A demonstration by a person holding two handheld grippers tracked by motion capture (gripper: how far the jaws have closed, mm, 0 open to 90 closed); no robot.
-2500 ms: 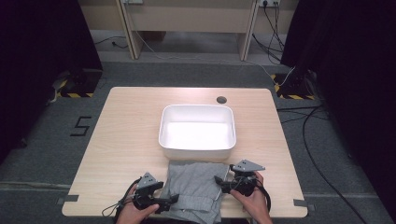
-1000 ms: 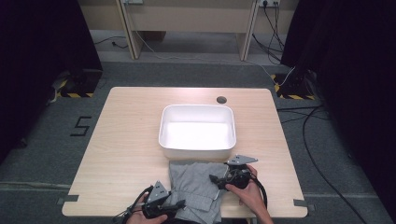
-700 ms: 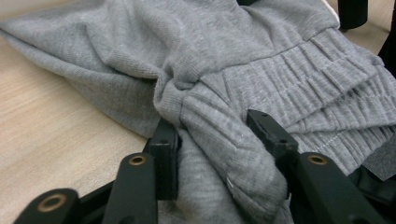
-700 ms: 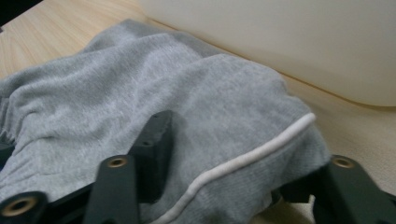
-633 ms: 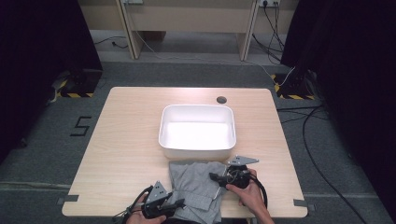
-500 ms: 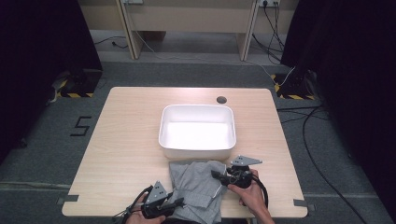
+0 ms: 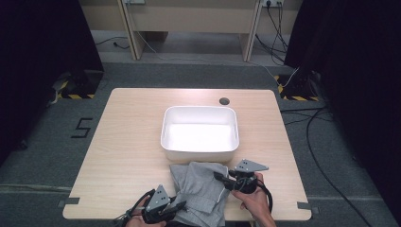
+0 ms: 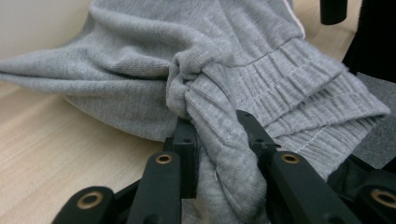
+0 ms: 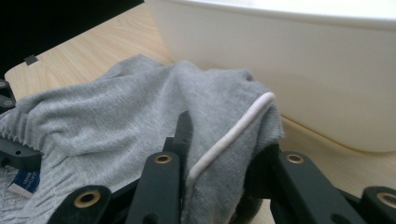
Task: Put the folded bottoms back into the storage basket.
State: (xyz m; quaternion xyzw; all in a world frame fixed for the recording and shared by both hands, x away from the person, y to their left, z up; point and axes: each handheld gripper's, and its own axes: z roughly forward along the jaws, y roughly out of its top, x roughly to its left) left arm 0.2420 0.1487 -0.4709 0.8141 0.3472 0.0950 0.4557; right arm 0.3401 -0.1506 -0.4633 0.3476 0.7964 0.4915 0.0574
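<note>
Lying at the near edge of the table (image 7: 123,142), a little right of its middle, is a grey garment (image 7: 201,191) of sweatshirt cloth, crumpled and partly folded, with its nearest part hanging over that edge. The left gripper (image 7: 182,206) sits at the near edge, held in the person's left hand (image 7: 137,218), and its fingers (image 8: 184,140) have just been closing; in the left gripper view they are clamped on a bunched fold of the garment's ribbed, elasticated hem (image 8: 280,107), the cloth squeezed tight between them. The right gripper (image 7: 221,178) is just beyond and to the right, held in the right hand (image 7: 253,201), with its grey three-cornered plate on top. Its fingers (image 9: 182,128) have also just been closing, and the right gripper view shows them pinching the garment's right side, where a white piping cord (image 9: 233,135) runs along a seam (a small blue label (image 9: 21,182) lies on the cloth farther off in that view). Between the two grips the cloth rises in loose folds.

Just beyond the garment, touching or nearly touching its far side, stands a white rectangular tub (image 7: 165,127) near the table's centre, its long side parallel to the near edge. Farther on, close to the far edge, is a round dark cable hole (image 7: 224,100) in the tabletop. Beyond the table, cables (image 7: 326,137) trail over the grey floor.
</note>
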